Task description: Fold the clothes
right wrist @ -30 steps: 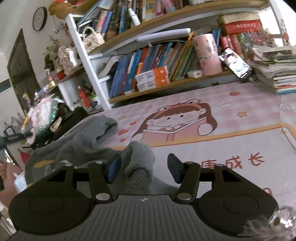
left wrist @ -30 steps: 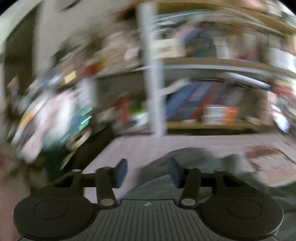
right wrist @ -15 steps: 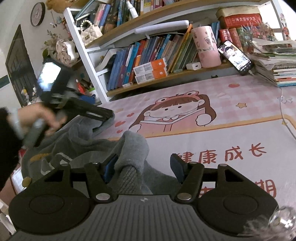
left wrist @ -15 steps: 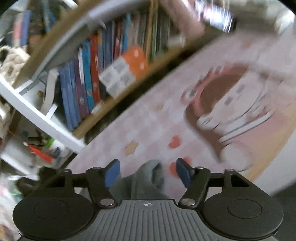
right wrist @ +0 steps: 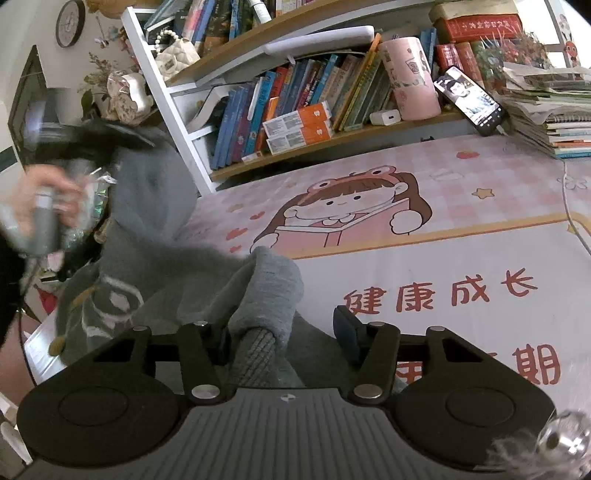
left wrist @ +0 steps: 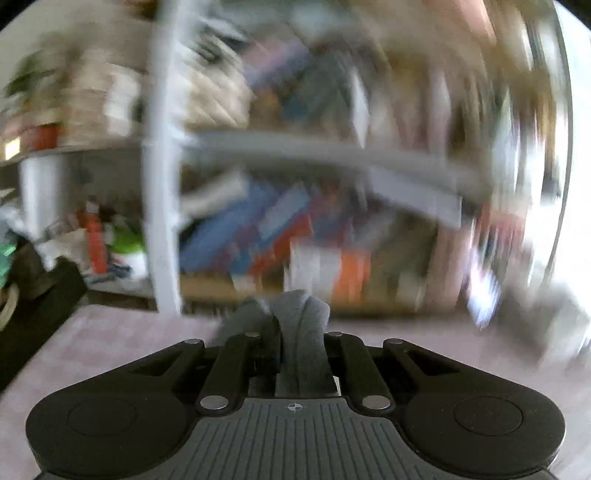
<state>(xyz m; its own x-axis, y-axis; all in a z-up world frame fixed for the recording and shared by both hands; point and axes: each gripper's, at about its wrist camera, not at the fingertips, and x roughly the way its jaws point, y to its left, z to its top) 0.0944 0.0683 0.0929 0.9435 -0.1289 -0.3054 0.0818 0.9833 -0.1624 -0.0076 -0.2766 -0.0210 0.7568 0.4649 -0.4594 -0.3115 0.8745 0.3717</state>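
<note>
Quick count: one grey sweater (right wrist: 155, 236), two grippers, the left gripper (left wrist: 300, 338) and the right gripper (right wrist: 284, 328), and one cartoon desk mat (right wrist: 424, 258) underneath. On the shelf there's one pink cup (right wrist: 410, 81), one phone (right wrist: 471, 99), one white charger (right wrist: 385, 118) and two orange-and-white boxes (right wrist: 297, 127). Further up, one wall clock (right wrist: 70, 23) and one white quilted bag (right wrist: 176, 57); the books are too many and too packed to count.
</note>
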